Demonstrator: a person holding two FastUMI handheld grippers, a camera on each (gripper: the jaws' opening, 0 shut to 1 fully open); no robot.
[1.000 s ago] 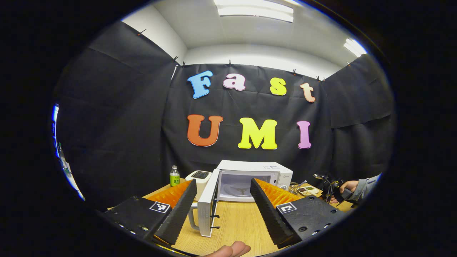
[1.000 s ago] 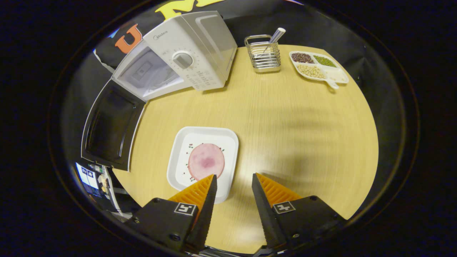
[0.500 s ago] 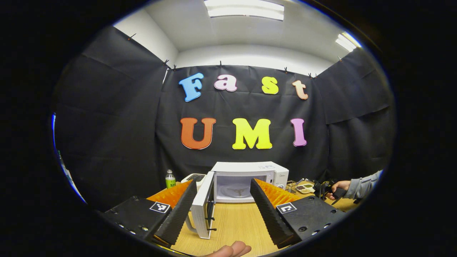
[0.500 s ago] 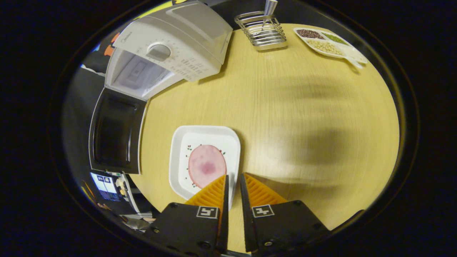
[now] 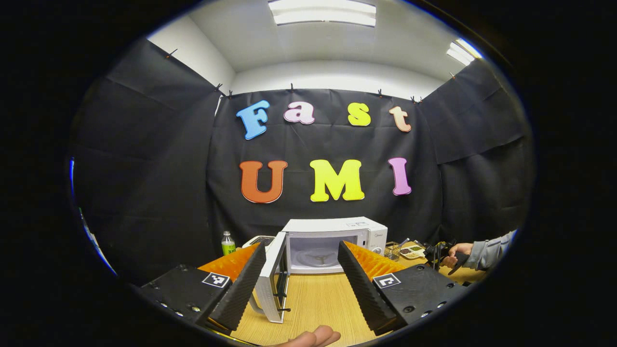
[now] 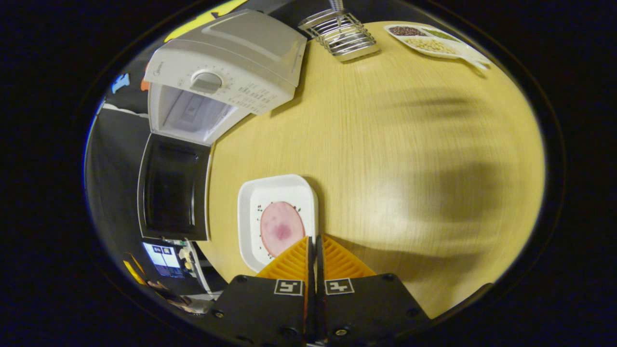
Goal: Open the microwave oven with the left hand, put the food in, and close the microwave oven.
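Right gripper (image 6: 314, 241): fingers clenched on the near right rim of the plate (image 6: 250, 212), ham (image 6: 282, 228) just ahead-left. Left gripper (image 5: 301, 250): released, fingers wide apart, holding nothing. Microwave (image 5: 332, 243) stood ahead between them, door (image 5: 271, 279) swung open at left.

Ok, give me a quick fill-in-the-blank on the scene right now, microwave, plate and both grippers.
The white microwave oven has its door standing ____.
The pink round slice lies on the white square ____.
The right gripper has its orange fingers pinched on that plate's ____.
The left gripper is ____, holding nothing.

Missing words: open; plate; rim; open
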